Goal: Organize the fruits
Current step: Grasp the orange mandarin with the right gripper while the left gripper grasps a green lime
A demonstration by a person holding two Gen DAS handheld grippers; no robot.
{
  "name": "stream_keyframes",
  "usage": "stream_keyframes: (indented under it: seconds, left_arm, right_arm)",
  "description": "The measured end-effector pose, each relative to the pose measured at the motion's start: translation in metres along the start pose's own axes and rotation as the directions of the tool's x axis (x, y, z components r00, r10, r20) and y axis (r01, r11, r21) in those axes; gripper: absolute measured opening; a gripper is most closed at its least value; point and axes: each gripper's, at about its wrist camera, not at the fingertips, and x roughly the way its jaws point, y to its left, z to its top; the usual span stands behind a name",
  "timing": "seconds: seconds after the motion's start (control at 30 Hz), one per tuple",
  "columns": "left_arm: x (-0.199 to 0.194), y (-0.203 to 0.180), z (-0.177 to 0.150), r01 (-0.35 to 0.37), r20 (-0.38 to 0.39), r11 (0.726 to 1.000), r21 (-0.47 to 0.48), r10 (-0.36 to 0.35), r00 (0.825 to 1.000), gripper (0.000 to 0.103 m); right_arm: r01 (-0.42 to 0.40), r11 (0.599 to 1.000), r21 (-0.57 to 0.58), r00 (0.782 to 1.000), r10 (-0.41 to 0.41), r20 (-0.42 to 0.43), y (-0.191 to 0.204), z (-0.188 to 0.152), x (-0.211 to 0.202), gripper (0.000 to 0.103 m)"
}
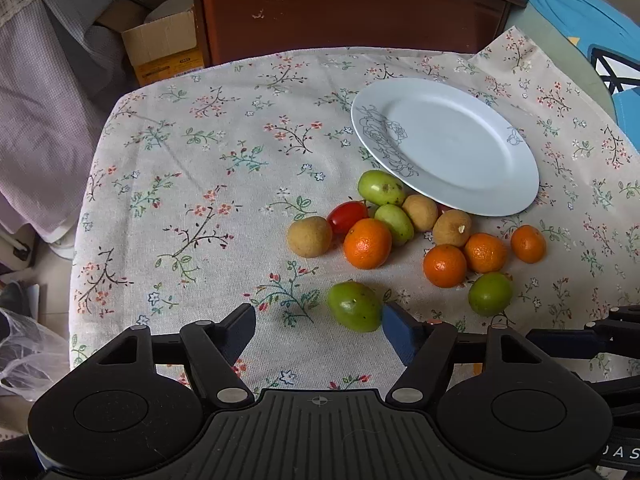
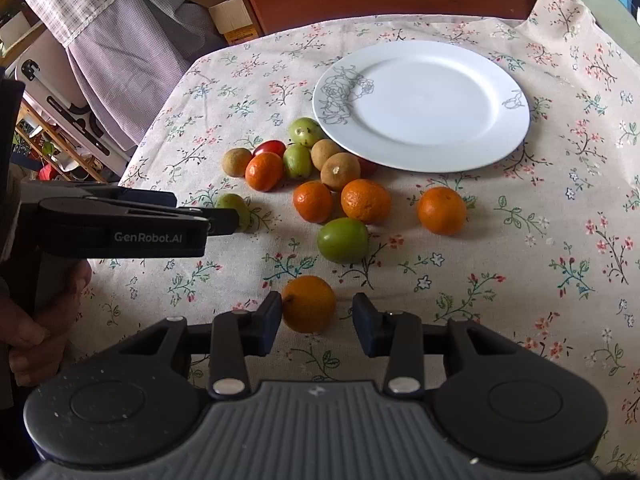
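A floral cloth covers the counter, its far right corner rucked up. Beyond the far edge stands a dark wooden cabinet. Off the far left corner sits an open cardboard box, with checked fabric hanging along the left edge. A clear plastic bag lies on the floor near the left corner. Blue fabric shows past the far right corner.

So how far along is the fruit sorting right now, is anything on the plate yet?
Nothing looks done: the plate holds no fruit. In hand: the left gripper has a green fruit between its fingers, one finger touching it; the right gripper brackets an orange, not yet clamped. Left: the other fruits still lie on the tablecloth beside the plate.
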Motion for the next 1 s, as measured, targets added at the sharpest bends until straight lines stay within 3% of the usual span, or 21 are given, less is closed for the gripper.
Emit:
stream_keyframes:
  seconds: [0.2,0.4,0.5,0.83,0.93,1.0]
  left_arm:
    - [0.004,-0.002,0.001,0.037,0.016,0.999,-0.001,-0.037,0.999,0.062]
    - [0.002,-0.008,0.001,0.089,0.031,0.996,0.020,-0.089,0.996,0.062]
    - [0.004,-0.011,0.000,0.067,0.028,0.997,0.037,-0.068,0.997,0.062]
    - [0.013,-0.011,-0.003,0.068,0.019,0.997,0.034,-0.068,0.997,0.040]
    - [0.012,-0.010,-0.003,0.086,0.024,0.996,0.031,-0.086,0.996,0.032]
    - [0.012,-0.011,-0.004,0.084,0.026,0.996,0.035,-0.085,0.996,0.032]
  right_arm:
    - [-0.006,1.000,-0.008,1.000,0.006,-0.011,0.003,-0.001,0.002,0.039]
    - [0.002,1.000,-0.028,1.000,-0.003,-0.023,0.007,-0.003,0.005,0.039]
    - [0.001,1.000,-0.030,1.000,-0.002,-0.024,0.008,-0.003,0.007,0.039]
    - [0.022,1.000,-0.014,1.000,-0.022,-0.021,0.005,-0.003,0.010,0.039]
    - [0.030,0.999,-0.014,0.999,-0.031,-0.015,0.005,-0.002,0.011,0.034]
    - [0.029,0.999,-0.013,0.999,-0.030,-0.012,0.005,-0.002,0.011,0.033]
